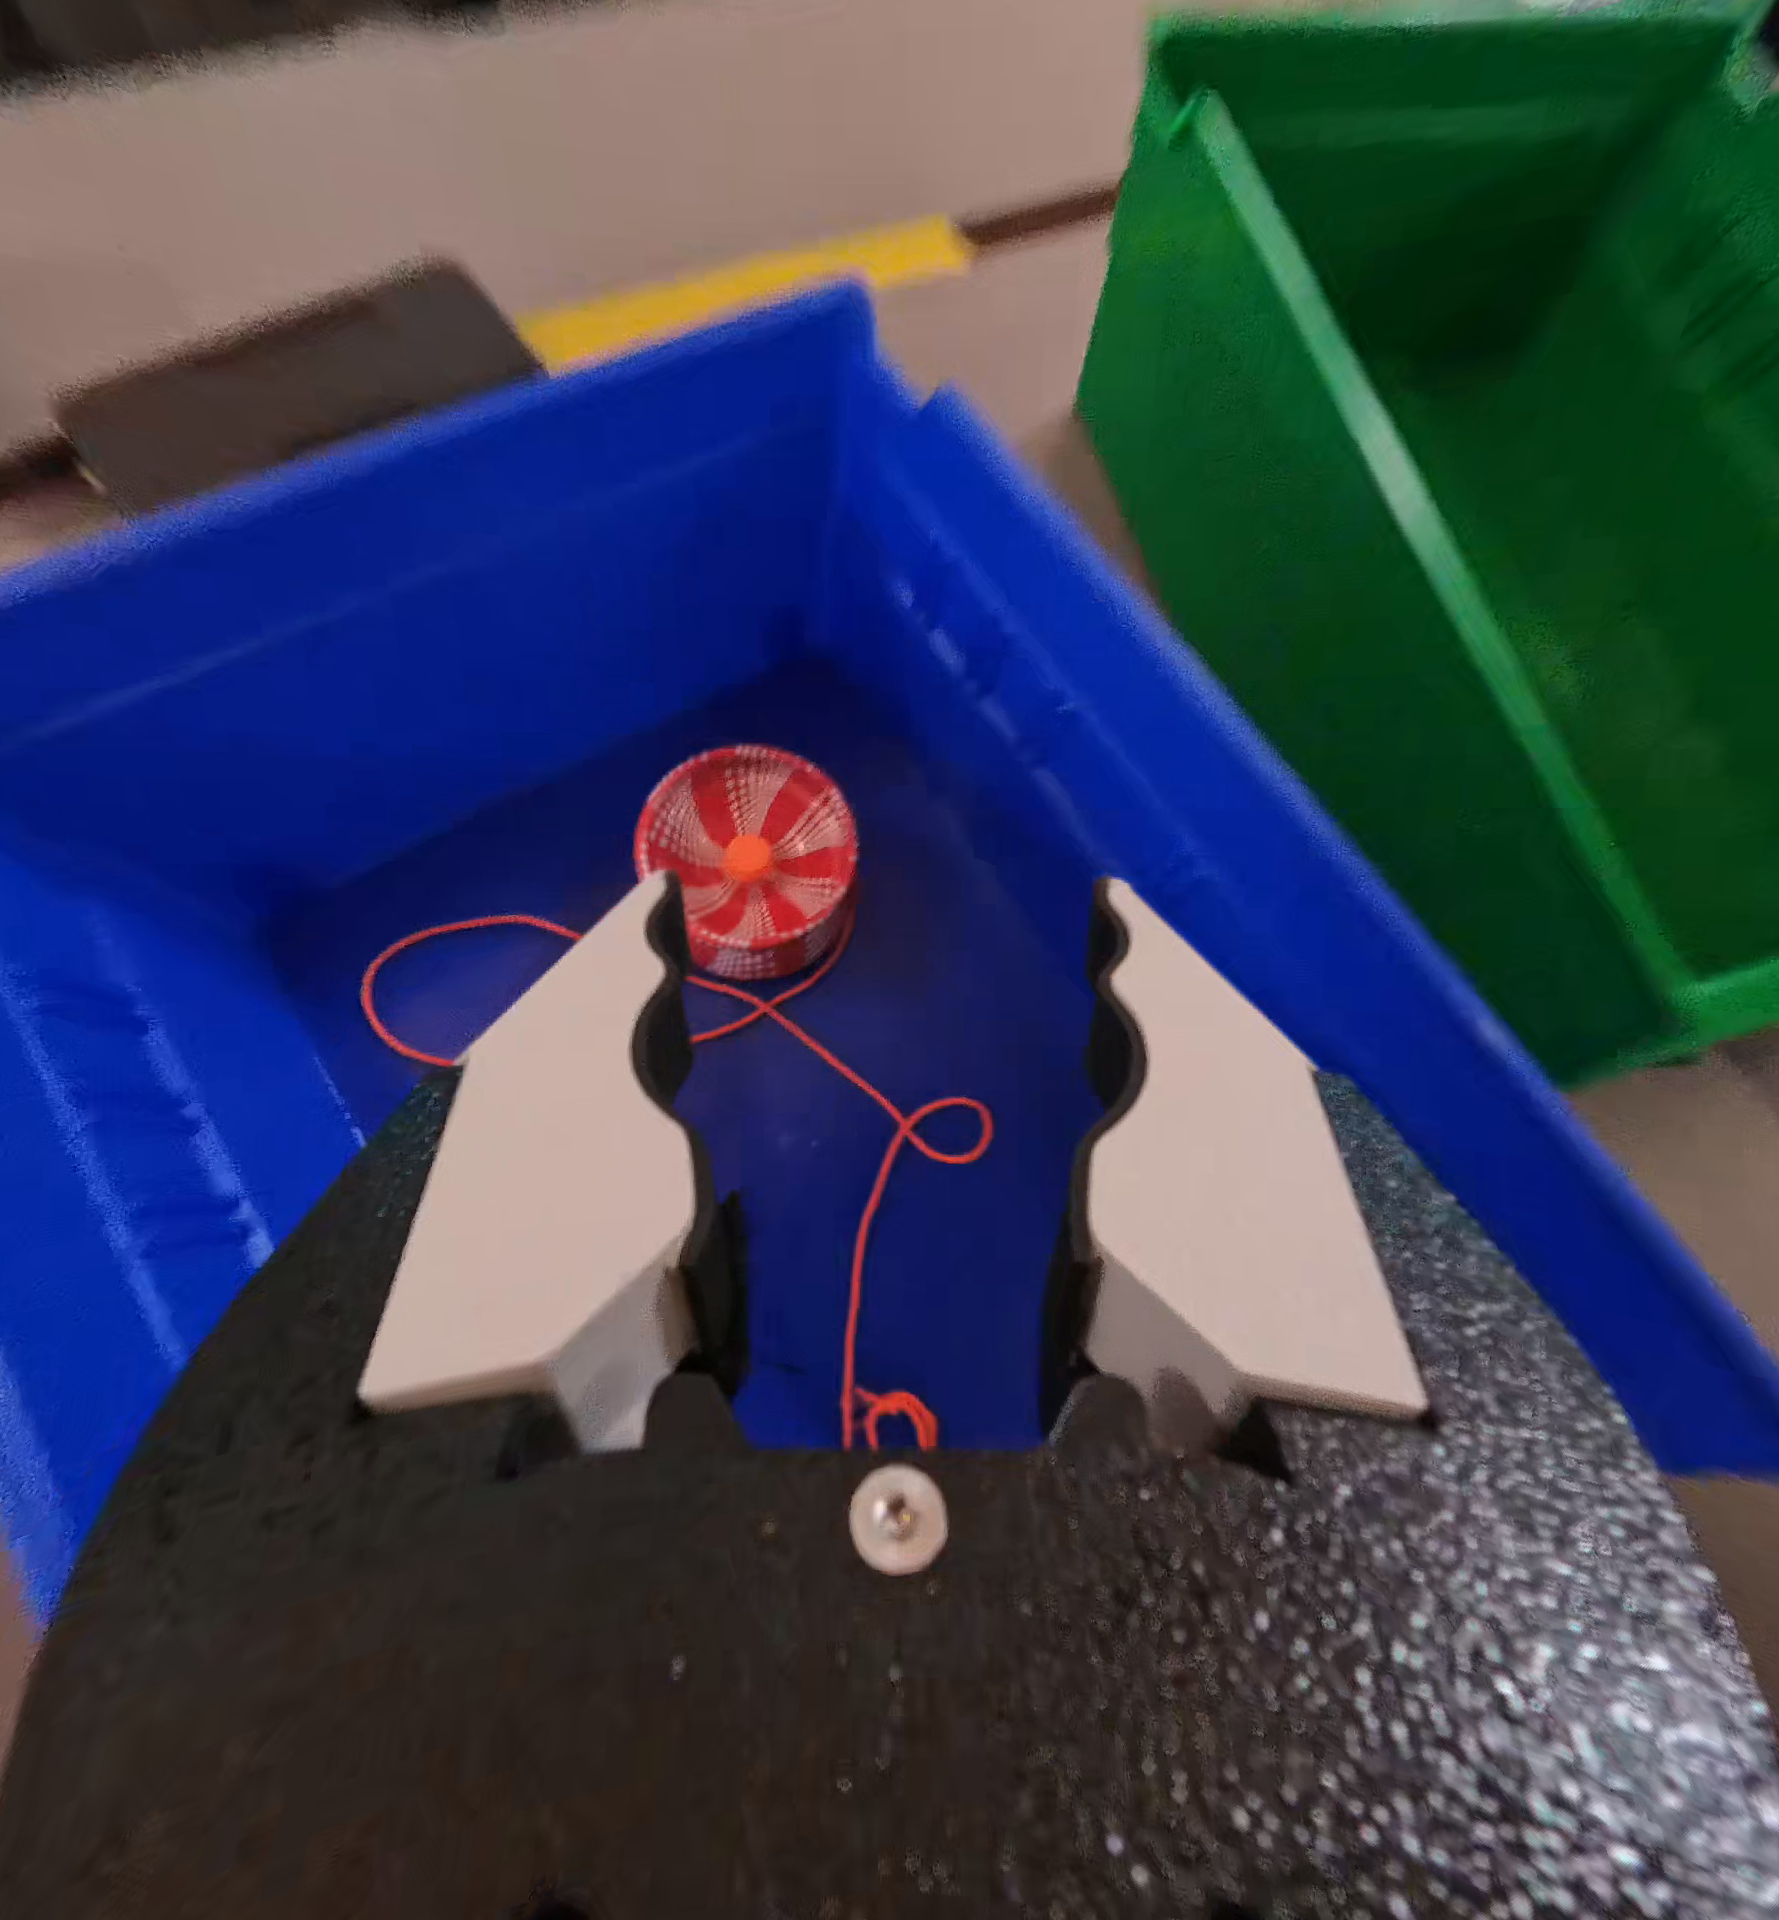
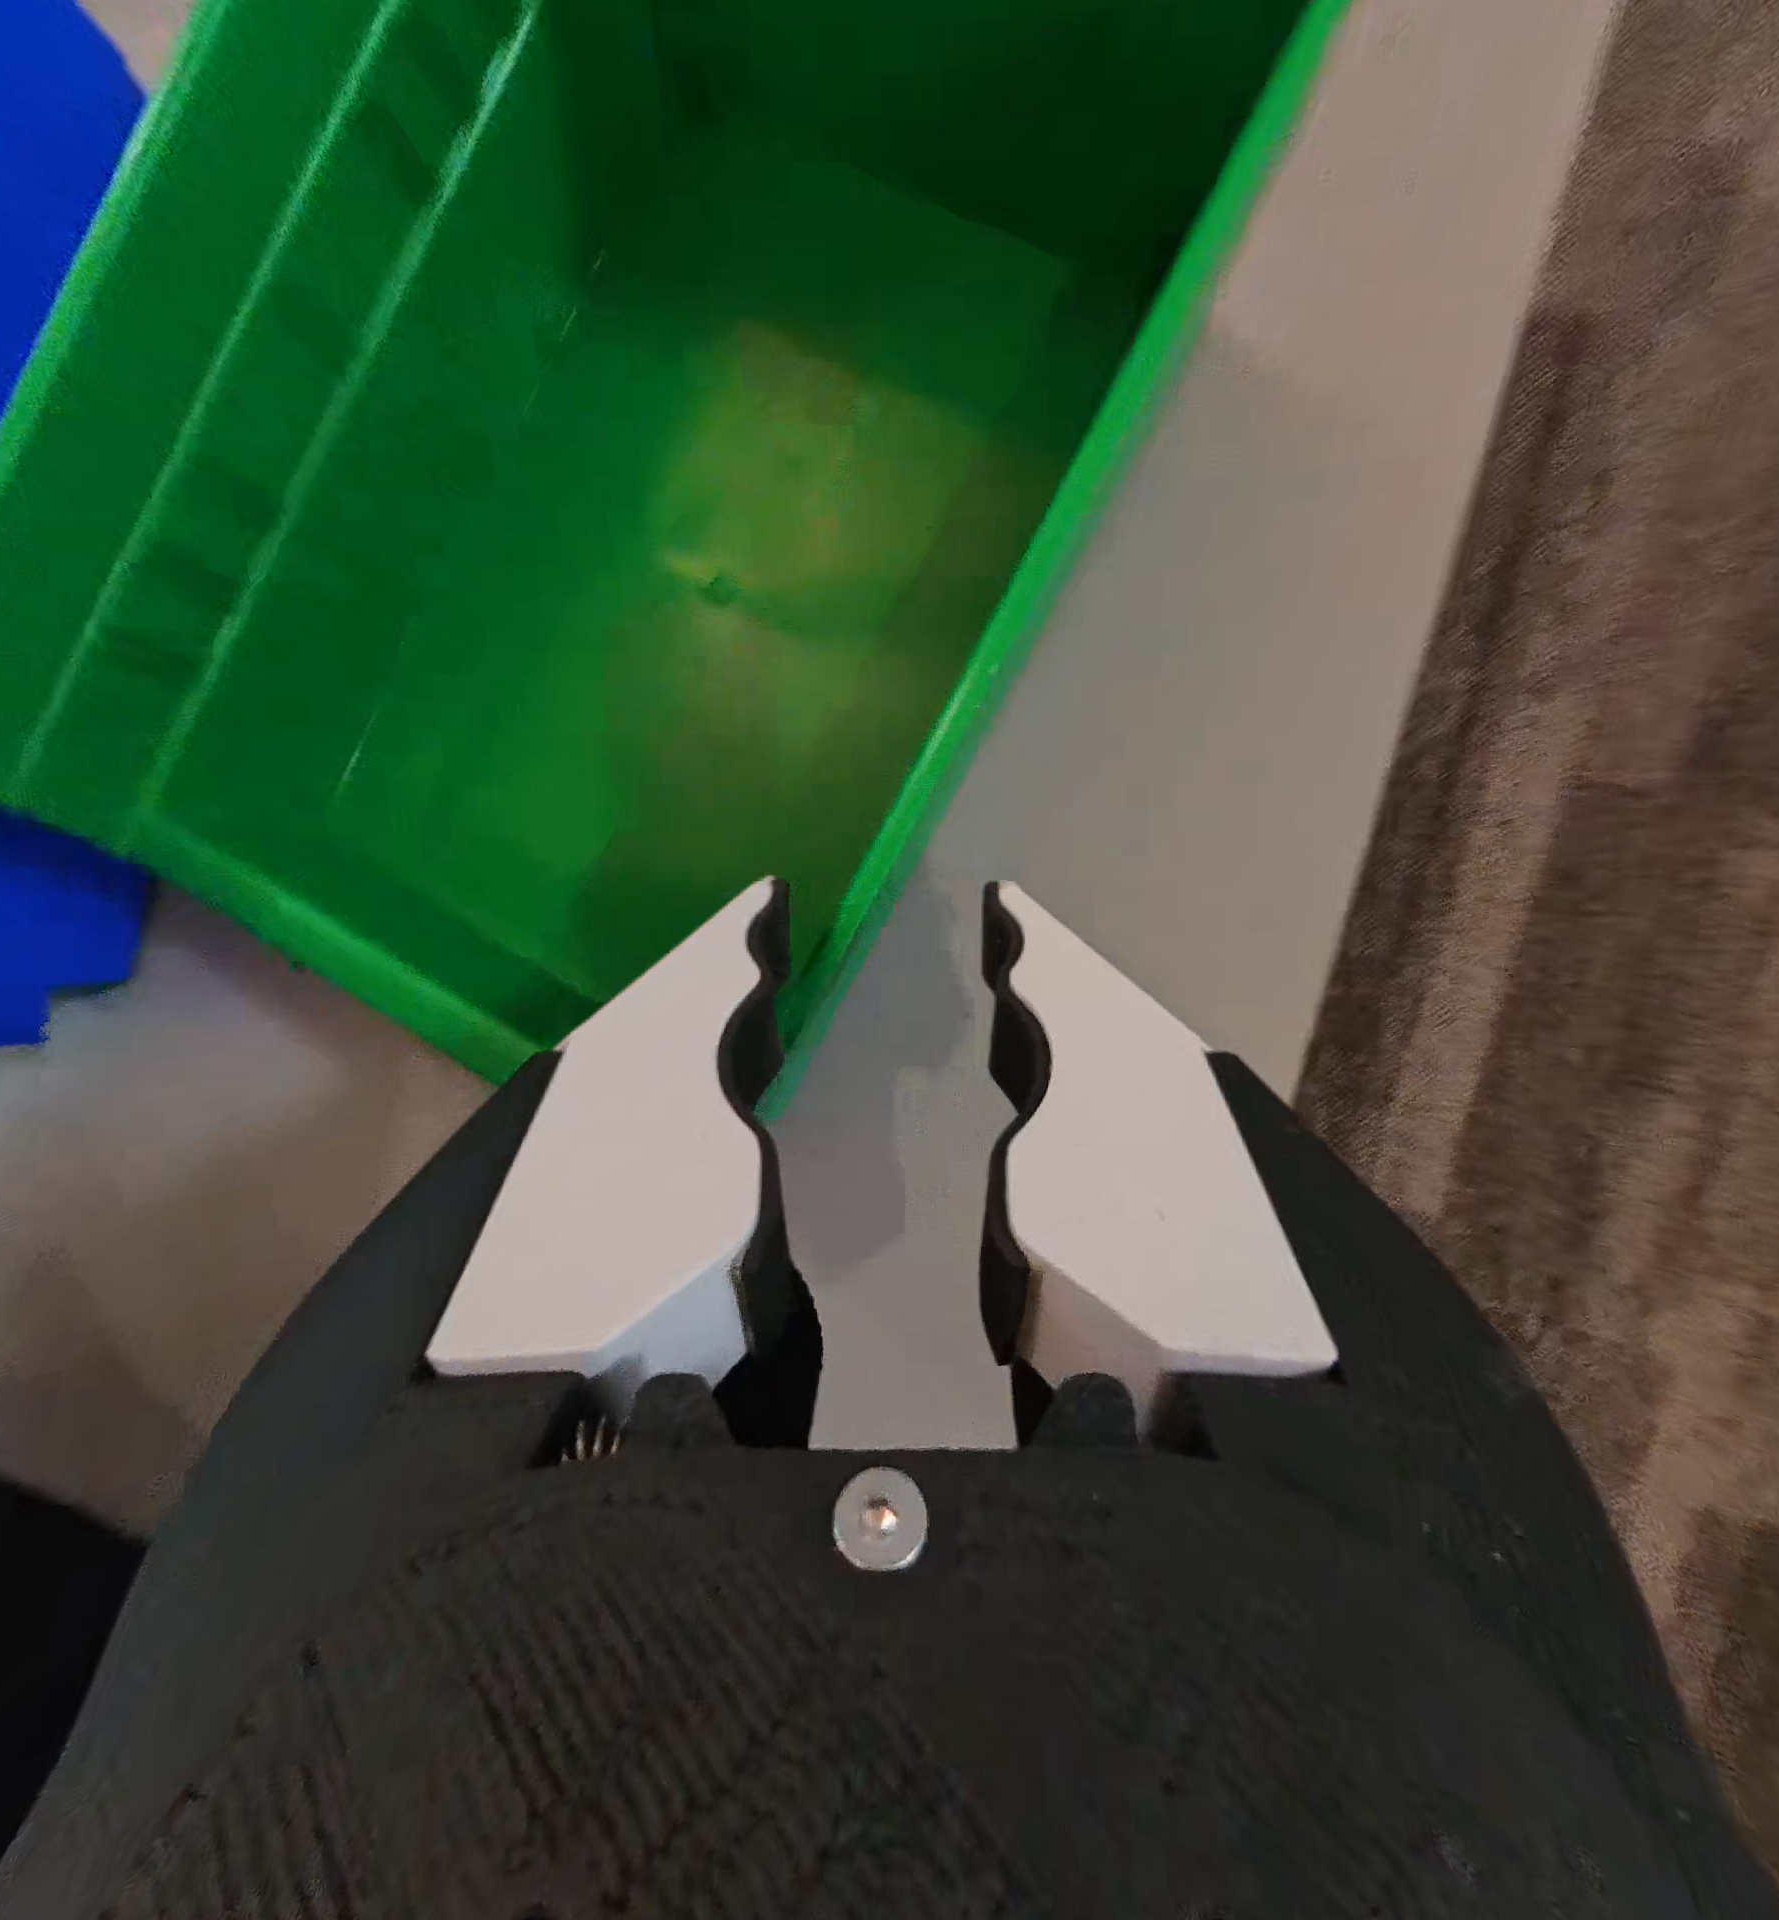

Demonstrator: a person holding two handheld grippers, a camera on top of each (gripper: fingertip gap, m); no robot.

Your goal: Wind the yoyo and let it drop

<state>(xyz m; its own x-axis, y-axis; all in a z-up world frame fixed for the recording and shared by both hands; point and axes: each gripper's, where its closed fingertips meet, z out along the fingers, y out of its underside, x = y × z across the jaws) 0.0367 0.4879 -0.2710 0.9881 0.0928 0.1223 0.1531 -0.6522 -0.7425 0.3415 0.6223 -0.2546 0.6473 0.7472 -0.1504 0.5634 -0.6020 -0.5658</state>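
A red and white swirl yoyo point(image 1: 750, 862) with an orange hub lies on its side on the floor of the blue bin point(image 1: 449, 582). Its thin red string point(image 1: 864, 1101) is unwound and lies in loose loops on the bin floor, ending in a small knot near my gripper's base. My left gripper point(image 1: 885, 894) is open and empty above the bin; its left fingertip overlaps the yoyo's edge in this view. My right gripper point(image 2: 885, 894) is open and empty over the near right corner of the green bin point(image 2: 189, 468), which holds nothing I can see.
The green bin point(image 1: 1311, 582) stands right of the blue bin point(image 2: 2, 208) on a pale table. A yellow strip point(image 1: 760, 291) and a dark flat object point(image 1: 282, 384) lie behind the blue bin. Grey carpet point(image 2: 1643, 831) lies beyond the table's right edge. My left gripper is the nearer one to the dark flat object point(image 1: 282, 384): about 25 centimetres, against 50 centimetres.
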